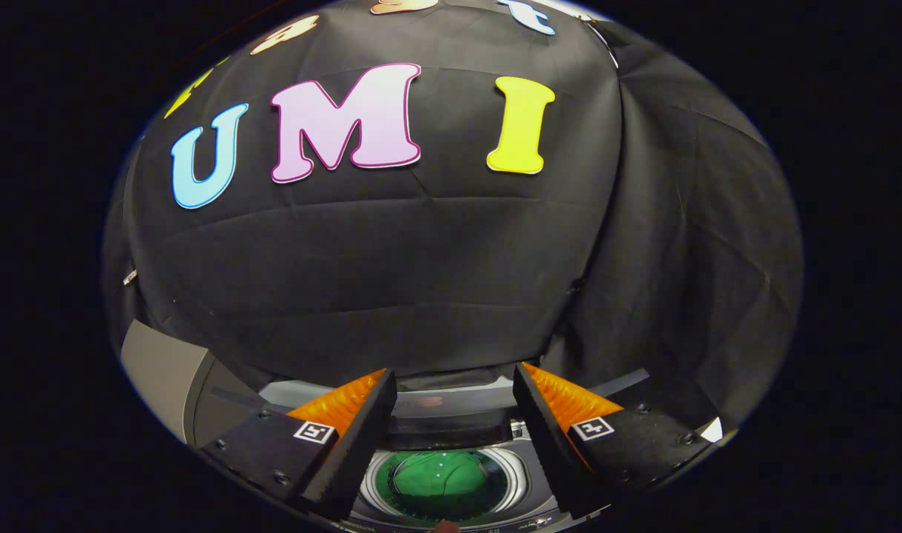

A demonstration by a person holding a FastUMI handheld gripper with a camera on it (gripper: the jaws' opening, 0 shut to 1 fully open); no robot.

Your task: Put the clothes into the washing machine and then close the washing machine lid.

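The tool (454, 403) hangs with its two fingers spread wide apart and nothing between them, so it is released and carries no load. Between the fingers and below them lies the washer (273, 392), seen from above: its round drum mouth (445, 481) opens straight under the tool, ringed by a pale rim. Inside the drum sits the clothes (439, 474), a green heap filling the bottom, so that part of the task looks done. Just beyond the fingertips, at the back edge of the washer's top, stands the lid (451, 426), a dark panel that appears raised on its rear hinge with its long axis running across, from finger to finger. My judgement: the coming move turns on this, that the lid lies ahead of the tool and above the drum, and must swing forward and down over the mouth
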